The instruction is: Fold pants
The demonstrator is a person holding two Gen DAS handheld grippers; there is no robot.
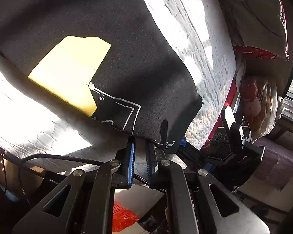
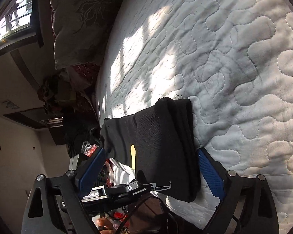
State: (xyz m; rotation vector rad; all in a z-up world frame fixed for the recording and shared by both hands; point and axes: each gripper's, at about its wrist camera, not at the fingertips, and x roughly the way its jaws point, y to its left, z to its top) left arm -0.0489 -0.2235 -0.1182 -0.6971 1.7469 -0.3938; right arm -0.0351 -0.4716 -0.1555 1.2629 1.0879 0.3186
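The black pants [image 1: 91, 21] with a yellow patch [image 1: 68, 70] and white print lie folded on a white quilted mattress [image 1: 195, 39]. My left gripper [image 1: 140, 146] sits at the near edge of the pants, its blue-padded jaws narrowly apart, with a little cloth edge by the right pad. In the right wrist view the folded pants [image 2: 162, 146] lie between the wide-open jaws of my right gripper [image 2: 150, 167]. The left gripper's body [image 2: 115, 191] shows under the cloth there.
A grey flowered pillow [image 2: 82, 19] and red bedding [image 1: 257, 52] lie at the head of the mattress [image 2: 224, 48]. Bags and boxes [image 1: 259, 107] stand beside the bed. A window [image 2: 11, 19] is beyond. A cable [image 1: 54, 158] runs near the left gripper.
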